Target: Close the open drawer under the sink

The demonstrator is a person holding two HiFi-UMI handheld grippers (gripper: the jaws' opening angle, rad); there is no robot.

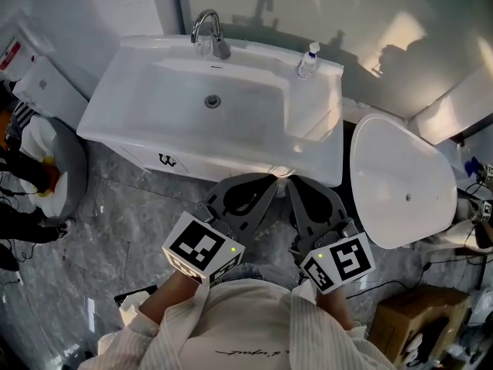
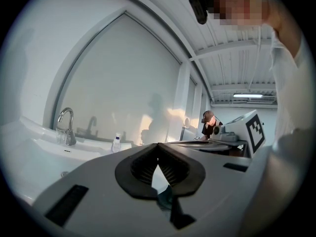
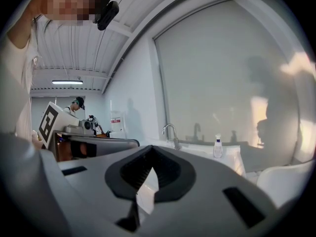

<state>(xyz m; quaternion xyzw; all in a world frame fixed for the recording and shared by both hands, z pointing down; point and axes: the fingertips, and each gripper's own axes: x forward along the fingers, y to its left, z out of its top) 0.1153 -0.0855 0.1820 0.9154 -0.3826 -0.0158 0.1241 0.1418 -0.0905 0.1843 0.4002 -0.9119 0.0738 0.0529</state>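
Observation:
A white basin [image 1: 208, 122] with a chrome tap [image 1: 208, 29] sits on a white cabinet. The cabinet's drawer front [image 1: 192, 165] shows only as a narrow band under the basin's rim, and I cannot tell how far it stands out. My left gripper [image 1: 271, 179] and right gripper [image 1: 293, 183] are side by side just in front of that band, tips pointing at it. Both are shut with nothing between the jaws. In the left gripper view the left gripper [image 2: 158, 146] aims above the basin, as does the right gripper [image 3: 150, 148] in its own view.
A small clear bottle [image 1: 307, 60] stands on the basin's right corner. To the right is a white toilet lid [image 1: 400, 179], with a cardboard box [image 1: 416, 314] at the lower right. A grey bin [image 1: 68, 168] and clutter are at the left. The floor is grey marble [image 1: 131, 237].

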